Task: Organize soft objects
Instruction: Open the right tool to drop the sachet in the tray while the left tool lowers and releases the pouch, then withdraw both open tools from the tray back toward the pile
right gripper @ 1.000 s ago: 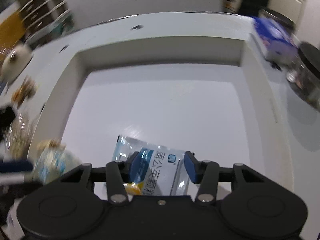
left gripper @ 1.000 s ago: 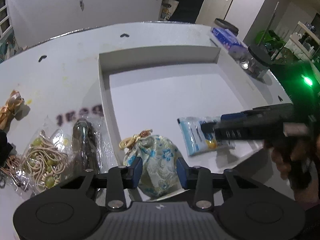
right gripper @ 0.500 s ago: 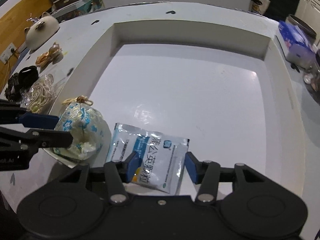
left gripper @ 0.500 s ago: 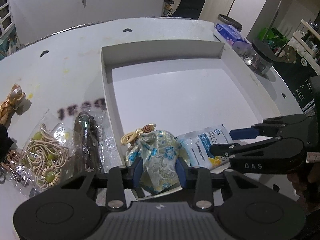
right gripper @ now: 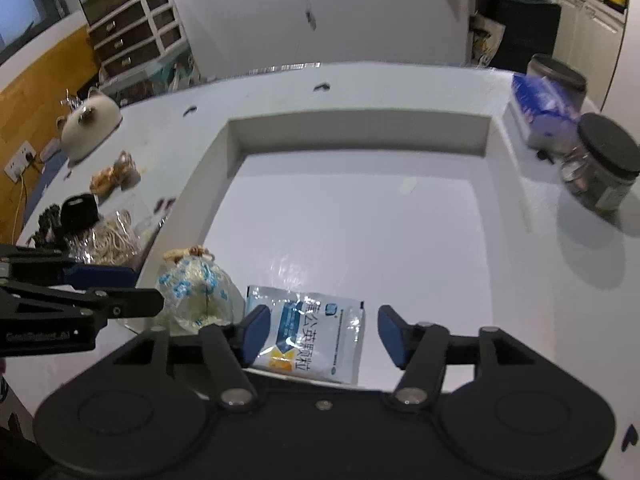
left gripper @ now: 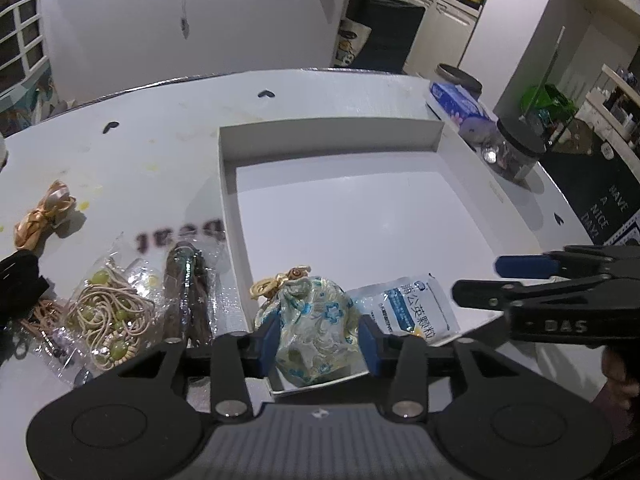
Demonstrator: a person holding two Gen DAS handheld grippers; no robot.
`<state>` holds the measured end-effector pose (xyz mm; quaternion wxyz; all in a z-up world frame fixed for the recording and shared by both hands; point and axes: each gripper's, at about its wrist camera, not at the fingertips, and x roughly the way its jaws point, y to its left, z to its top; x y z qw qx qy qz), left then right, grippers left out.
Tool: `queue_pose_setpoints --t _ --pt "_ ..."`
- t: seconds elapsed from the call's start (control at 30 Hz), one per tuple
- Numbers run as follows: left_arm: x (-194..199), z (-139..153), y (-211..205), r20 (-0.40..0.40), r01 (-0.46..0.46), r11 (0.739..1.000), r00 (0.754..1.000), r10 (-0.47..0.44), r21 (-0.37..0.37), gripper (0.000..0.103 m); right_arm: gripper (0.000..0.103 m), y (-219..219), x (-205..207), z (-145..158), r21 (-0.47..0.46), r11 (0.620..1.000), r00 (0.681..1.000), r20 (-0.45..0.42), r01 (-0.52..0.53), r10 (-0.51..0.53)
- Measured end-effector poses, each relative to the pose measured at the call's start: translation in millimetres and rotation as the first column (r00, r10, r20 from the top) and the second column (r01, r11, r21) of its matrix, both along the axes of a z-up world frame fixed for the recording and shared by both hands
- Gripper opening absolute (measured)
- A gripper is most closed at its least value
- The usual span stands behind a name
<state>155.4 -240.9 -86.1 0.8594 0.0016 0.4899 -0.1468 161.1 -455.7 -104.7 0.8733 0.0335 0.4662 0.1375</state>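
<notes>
Left tool (left gripper: 319, 338) grips the floral drawstring pouch (left gripper: 314, 330); its base is hidden behind the tool body. The pouch sits in the near-left corner of the white tray (left gripper: 228, 184), pale brocade with blue flowers and a gold cord knot. Right tool (right gripper: 320, 334) is spread wide over the blue-and-white sachet (right gripper: 310, 336), touching neither edge. Bagged beads (left gripper: 108, 316) lie on the surface (left gripper: 152, 148), partly blurred.

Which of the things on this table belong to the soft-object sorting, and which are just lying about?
Job:
- floral pouch, in the white tray, between the left gripper fingers
- medicine sachet, in the tray, before the open right gripper
- bagged beaded cords
- gold ribbon

Lying about:
- black-lidded jar
- tissue pack
- cat teapot
</notes>
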Motion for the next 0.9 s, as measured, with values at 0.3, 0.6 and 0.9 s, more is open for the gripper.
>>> queue_pose_setpoints --t 0.3,0.6,0.9 --pt "-19.8 14.5 -0.4 0.055 -0.055 0.998 0.997 0.056 -0.022 0.073 0.087 -19.8 -26.2 27.1 0.012 0.999 0.994 0.098 0.042 -0.043" --pt "-41.6 26.6 -2.3 0.119 -0.128 0.991 0.984 0.132 -0.037 0.097 0.103 -37.4 -47.1 37.7 -0.017 0.994 0.984 0.148 0.106 -0.102" --pt "-58.9 29.3 -8.8 0.151 -0.197 0.979 0.967 0.203 -0.056 0.103 0.103 -52.0 -58.0 39.5 -0.037 0.992 0.977 0.181 0.123 -0.115"
